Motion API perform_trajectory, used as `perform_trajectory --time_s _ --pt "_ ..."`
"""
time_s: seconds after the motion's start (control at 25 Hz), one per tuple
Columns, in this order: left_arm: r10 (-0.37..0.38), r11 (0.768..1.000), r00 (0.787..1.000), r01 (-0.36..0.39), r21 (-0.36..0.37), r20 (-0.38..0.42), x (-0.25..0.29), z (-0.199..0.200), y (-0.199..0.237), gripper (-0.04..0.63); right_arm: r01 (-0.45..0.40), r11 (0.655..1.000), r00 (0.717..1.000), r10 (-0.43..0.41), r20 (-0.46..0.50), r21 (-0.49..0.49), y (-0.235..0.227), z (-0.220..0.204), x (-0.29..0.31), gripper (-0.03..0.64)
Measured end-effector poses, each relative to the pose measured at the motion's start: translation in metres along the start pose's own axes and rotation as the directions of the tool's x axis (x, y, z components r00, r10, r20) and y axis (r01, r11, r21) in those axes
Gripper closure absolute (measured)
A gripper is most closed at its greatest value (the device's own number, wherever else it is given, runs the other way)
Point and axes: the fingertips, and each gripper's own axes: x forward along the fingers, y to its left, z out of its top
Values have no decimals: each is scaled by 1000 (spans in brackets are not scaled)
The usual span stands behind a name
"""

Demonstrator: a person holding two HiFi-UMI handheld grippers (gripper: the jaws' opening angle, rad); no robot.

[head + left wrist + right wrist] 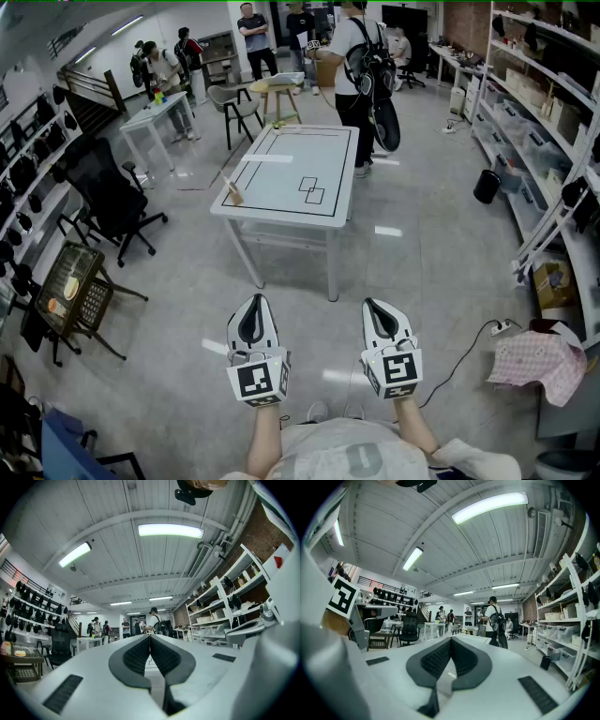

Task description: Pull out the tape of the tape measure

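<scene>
1. Head view shows no item we can firmly call the tape measure. A small tan object (232, 193) stands at the near left edge of the worktop (281, 202), too small to identify, and well apart from both claws.
2. We see the worktop as a white rectangular slab on slim white legs. Thin black lines are drawn on its smooth top: one large rectangle and two small overlapping boxes.
3. The left claw (254, 305) is clenched. In the left gripper view (150, 637) its black, finely ribbed pads meet along a straight seam with nothing between them.
4. The right claw (375, 307) is likewise clenched on nothing. In the right gripper view (451, 640) its dimpled dark pads touch at the tips, set in a smooth white shell.
5. Both claws hover side by side over the glossy grey floor (422, 272), short of the worktop. Each carries a cube with square black-and-white markers.
6. A black mesh-backed office chair (108, 197) stands to the left, with a wire basket (70, 277) nearer us.
7. White metal shelving (562, 141) lines the right wall, and a pink checked cloth (539, 361) is draped below it.
8. A person with a black backpack (361, 66) stands just beyond the worktop's far end.
</scene>
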Motion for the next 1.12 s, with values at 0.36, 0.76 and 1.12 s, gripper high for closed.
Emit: perform_trajectory --time_s 0.36,0.76,1.12 --pt "12 1000 1000 -12 1 -18 16 -6 -16 569 -25 999 1000 25 -7 21 -25 -9 8 588" --pt "62 998 997 -63 -13 -44 31 -46 -30 568 -121 991 992 123 -40 50 -44 -56 27 586" --pt "47 999 998 -47 2 48 139 -122 -9 569 -137 990 991 137 0 17 -70 -119 125 586"
